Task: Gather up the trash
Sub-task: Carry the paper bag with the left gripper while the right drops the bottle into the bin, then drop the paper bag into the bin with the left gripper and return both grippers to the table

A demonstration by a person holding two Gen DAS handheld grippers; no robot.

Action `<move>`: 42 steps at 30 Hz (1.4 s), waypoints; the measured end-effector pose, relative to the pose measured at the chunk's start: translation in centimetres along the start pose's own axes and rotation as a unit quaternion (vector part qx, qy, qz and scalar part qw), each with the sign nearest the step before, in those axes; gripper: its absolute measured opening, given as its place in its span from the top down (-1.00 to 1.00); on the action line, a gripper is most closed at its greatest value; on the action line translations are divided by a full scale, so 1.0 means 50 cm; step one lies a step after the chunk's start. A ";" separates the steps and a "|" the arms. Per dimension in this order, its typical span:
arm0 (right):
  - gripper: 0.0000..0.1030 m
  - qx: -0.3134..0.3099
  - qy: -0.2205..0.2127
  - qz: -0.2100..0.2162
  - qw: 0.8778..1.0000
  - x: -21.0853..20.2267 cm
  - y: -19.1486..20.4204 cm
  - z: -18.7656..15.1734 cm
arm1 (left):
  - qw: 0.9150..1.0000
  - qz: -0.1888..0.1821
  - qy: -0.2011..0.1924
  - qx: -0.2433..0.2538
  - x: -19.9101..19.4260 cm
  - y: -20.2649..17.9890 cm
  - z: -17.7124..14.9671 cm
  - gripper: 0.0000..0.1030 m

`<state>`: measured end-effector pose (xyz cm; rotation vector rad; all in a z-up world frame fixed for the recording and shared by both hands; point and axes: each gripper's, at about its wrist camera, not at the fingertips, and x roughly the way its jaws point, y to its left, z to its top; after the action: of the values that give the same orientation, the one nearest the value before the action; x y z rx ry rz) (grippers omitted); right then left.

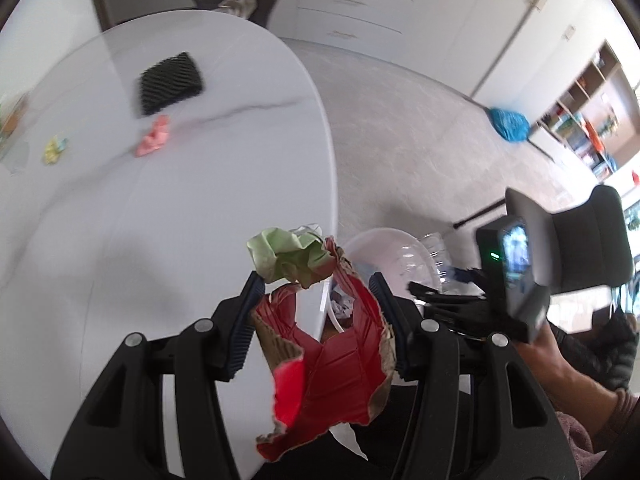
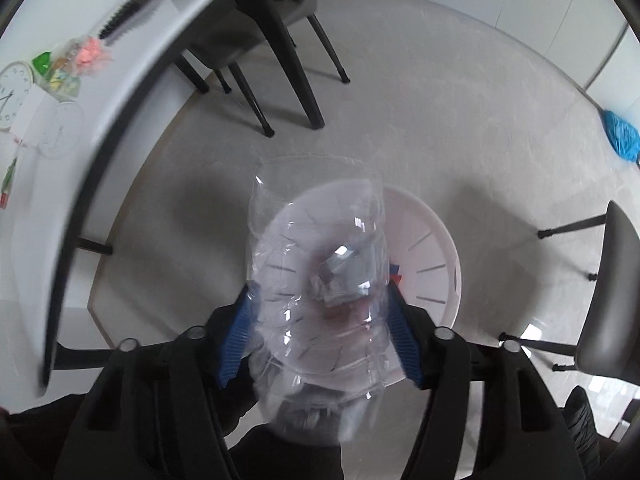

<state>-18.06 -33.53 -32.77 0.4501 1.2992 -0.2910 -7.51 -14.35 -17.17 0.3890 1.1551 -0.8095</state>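
Left wrist view: left gripper (image 1: 316,280) clamps a torn red card (image 1: 332,364), pads pressed on both its sides, w/ a green paper wad (image 1: 288,258) sitting at the top edge of the card, by the fingertips. It hangs over the edge of the white table (image 1: 160,208). On the table, well apart from the gripper: a pink scrap (image 1: 154,142), a yellow scrap (image 1: 56,150) and a black ribbed pad (image 1: 170,84). Past the table edge, a white bin (image 1: 384,258) on the floor, clear plastic just beside its rim. Right gripper's body and camera show at right, a hand (image 1: 568,364) behind it.

Right wrist view: right gripper (image 2: 322,296) points down over the bin (image 2: 436,264). A clear bottle (image 2: 320,264) sits between its blue pads (image 2: 236,336); the bottle is blurred, and I can't tell if the pads press on it or stand just off it. Through the plastic, crumpled bits lie in the bin. Table edge curves at left w/ a clock (image 2: 14,94) and coloured scraps on top; dark chairs (image 2: 280,40) beyond; a blue mop head (image 2: 620,136) on the floor far right.
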 end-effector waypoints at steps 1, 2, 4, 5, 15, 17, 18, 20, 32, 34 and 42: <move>-0.61 0.003 0.004 -0.001 1.000 0.008 -0.001 0.000 | 1.000 0.002 0.003 0.013 0.007 -0.017 0.000 -0.02; -0.64 0.007 0.007 -0.006 1.000 0.013 -0.007 -0.001 | 1.000 0.004 0.005 0.023 0.013 -0.029 0.000 -0.03; -0.69 0.014 0.009 -0.003 1.000 0.011 -0.017 -0.001 | 0.999 0.000 0.011 0.045 0.023 -0.058 0.000 -0.03; -0.74 0.019 0.008 -0.003 1.000 0.003 -0.024 -0.001 | 0.999 -0.002 0.012 0.053 0.028 -0.068 0.001 -0.03; -0.95 0.049 -0.088 -0.065 0.993 -0.202 -0.137 -0.027 | 0.987 -0.052 0.041 0.147 0.090 -0.217 0.011 -0.03; -0.95 0.051 -0.106 -0.078 0.990 -0.239 -0.162 -0.034 | 0.982 -0.073 0.055 0.168 0.117 -0.255 0.012 -0.02; -0.95 0.054 -0.115 -0.084 0.988 -0.257 -0.174 -0.038 | 0.978 -0.087 0.069 0.179 0.137 -0.277 0.010 -0.03; -0.95 0.062 -0.131 -0.095 0.985 -0.281 -0.196 -0.044 | 0.972 -0.100 0.083 0.194 0.166 -0.301 0.008 -0.02; -0.95 0.101 -0.138 -0.100 0.980 -0.308 -0.271 -0.054 | 0.967 -0.093 0.140 0.193 0.283 -0.343 0.011 -0.77; -0.95 0.103 -0.139 -0.092 0.981 -0.309 -0.269 -0.049 | 0.971 -0.087 0.123 0.187 0.266 -0.332 0.015 -0.84; -0.95 0.087 -0.156 -0.073 0.981 -0.332 -0.222 -0.012 | 0.988 -0.048 0.026 0.146 0.123 -0.276 0.067 -0.85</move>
<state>-27.76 -43.71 -18.57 0.4369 1.0035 -0.5795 -14.46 -27.95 -19.79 0.6027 1.1120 -1.0640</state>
